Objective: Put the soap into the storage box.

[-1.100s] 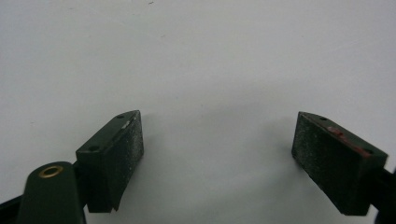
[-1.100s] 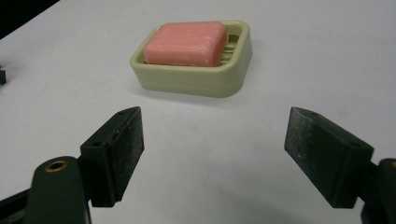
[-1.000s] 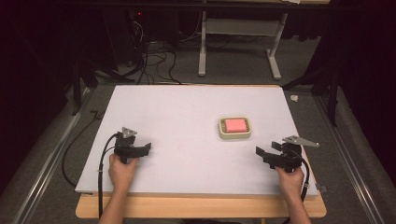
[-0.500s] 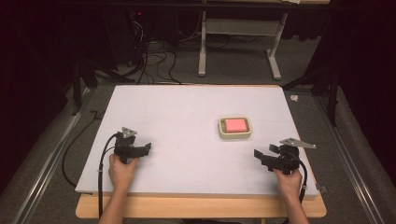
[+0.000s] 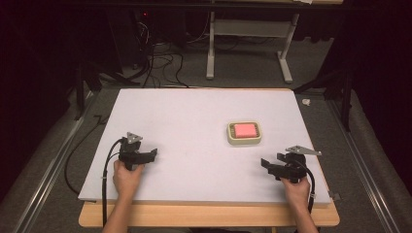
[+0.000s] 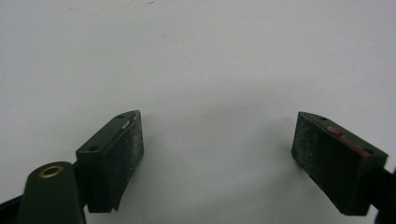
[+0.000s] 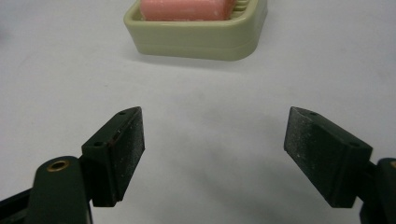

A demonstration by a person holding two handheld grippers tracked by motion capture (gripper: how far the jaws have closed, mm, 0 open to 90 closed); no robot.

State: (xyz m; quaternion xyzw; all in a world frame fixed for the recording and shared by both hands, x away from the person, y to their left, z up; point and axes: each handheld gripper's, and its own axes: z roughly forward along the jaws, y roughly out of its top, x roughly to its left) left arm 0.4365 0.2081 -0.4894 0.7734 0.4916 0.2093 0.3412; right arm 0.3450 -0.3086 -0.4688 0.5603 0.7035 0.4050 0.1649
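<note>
A pink soap bar lies in a pale green dish right of the table's middle; the right gripper view has the dish and the soap bar just ahead of the jaws. My right gripper is open near the front right edge, a short way from the dish, nothing between its jaws. My left gripper is open at the front left, held low over bare white table.
The white tabletop has a wooden front edge. Black cables trail off the left side. Beyond the far edge stand a metal table frame and cables on the dark floor.
My right gripper has slid a little left and toward the front edge. The left gripper and the dish have stayed put.
</note>
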